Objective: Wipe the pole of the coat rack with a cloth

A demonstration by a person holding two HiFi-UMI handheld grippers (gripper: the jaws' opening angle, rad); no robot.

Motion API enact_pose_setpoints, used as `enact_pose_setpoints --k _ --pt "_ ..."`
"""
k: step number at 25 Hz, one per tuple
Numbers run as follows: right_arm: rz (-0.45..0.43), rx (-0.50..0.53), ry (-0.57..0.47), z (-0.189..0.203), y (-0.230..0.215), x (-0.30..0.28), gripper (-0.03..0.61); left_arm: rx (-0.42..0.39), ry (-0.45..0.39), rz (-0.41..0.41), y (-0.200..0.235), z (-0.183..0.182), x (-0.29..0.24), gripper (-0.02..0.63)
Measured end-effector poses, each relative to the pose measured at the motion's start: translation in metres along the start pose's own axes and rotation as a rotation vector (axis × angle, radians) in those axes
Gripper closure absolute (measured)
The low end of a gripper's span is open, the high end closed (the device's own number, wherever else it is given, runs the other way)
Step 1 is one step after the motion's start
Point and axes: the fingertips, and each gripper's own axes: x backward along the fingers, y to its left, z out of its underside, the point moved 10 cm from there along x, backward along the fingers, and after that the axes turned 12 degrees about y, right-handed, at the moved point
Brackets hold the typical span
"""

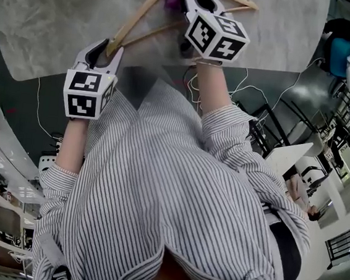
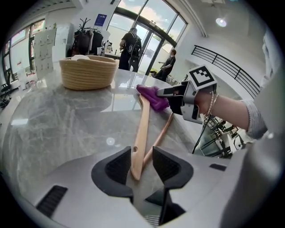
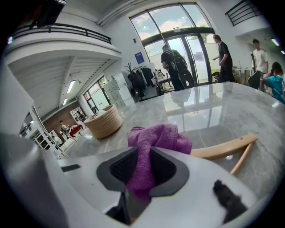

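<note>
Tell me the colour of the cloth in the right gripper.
The cloth is purple, clearest in the right gripper view.

The coat rack (image 2: 141, 133) lay on the table (image 2: 53, 124), near end between the jaws of our left gripper (image 2: 142, 156), far end under the cloth (image 3: 160, 138) in our right gripper (image 3: 142, 156); a basket (image 2: 87, 71) stood behind, leftward.

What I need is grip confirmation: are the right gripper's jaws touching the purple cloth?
Touching: the right gripper view shows the right gripper pinching the purple cloth.
</note>
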Motion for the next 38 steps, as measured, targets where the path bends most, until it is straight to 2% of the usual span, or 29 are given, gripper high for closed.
enact_pose_setpoints --k 5,10,23,38 --pt "0.000 0.006 0.004 0.001 0.002 -0.002 0.486 -0.015 0.033 0.004 0.004 0.005 -0.005 0.469" --pt "0.005 0.012 0.008 0.001 0.003 -0.001 0.486 -0.044 0.060 -0.037 0.004 0.008 -0.007 0.471" --pt "-0.016 0.064 0.030 0.010 0.018 -0.001 0.486 -0.052 0.035 -0.043 0.004 0.011 -0.007 0.479" --pt "-0.093 0.131 0.072 0.031 0.045 0.002 0.486 -0.052 0.014 -0.057 0.005 0.015 -0.004 0.479"
